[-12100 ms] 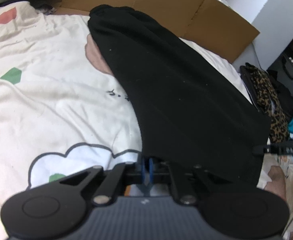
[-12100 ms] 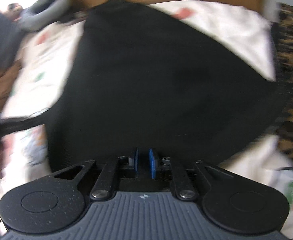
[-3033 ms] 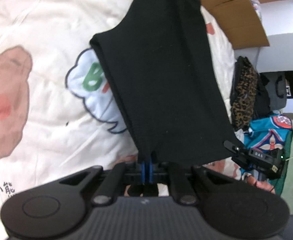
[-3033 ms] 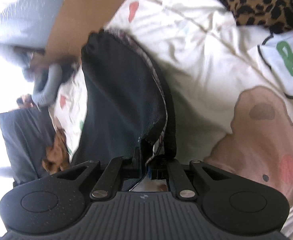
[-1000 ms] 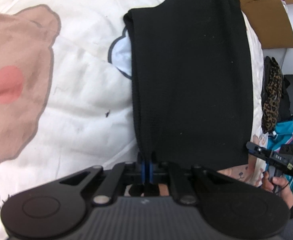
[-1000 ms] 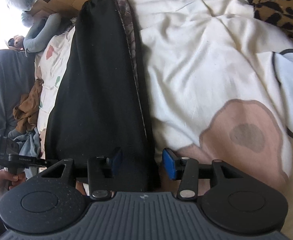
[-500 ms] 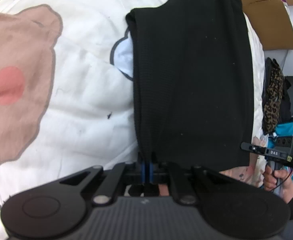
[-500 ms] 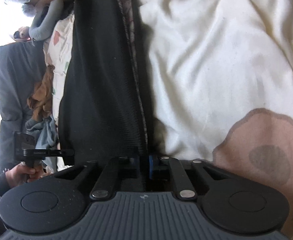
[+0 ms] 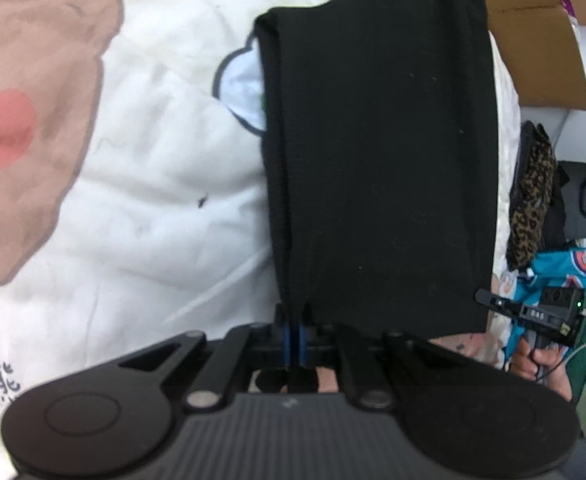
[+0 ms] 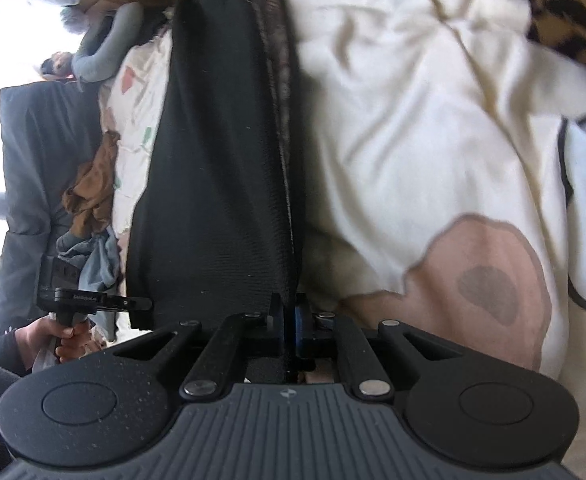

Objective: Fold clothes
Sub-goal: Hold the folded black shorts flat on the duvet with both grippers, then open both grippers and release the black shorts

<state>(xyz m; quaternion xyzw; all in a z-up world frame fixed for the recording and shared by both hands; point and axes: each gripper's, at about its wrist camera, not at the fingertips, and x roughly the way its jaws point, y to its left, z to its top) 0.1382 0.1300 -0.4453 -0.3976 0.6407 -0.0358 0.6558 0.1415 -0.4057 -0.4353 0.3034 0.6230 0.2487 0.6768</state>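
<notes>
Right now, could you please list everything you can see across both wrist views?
black garment: one, black, lying lengthwise on the bedspread, near corners pinched by both grippers
bedspread: one, cream with cartoon prints, under the garment
cardboard: brown, beyond the bed's far edge
leopard-print cloth: one, tan and black, at the bed's right side
teal printed cloth: one, below the leopard cloth
brown cloth: one, crumpled at the bed's left edge
left gripper: black, blue fingers shut on the garment
right gripper: black, fingers shut on the garment

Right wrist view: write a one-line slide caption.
Right tool shut on the near corner of a folded black garment lying on a cartoon-print bedsheet.
</notes>
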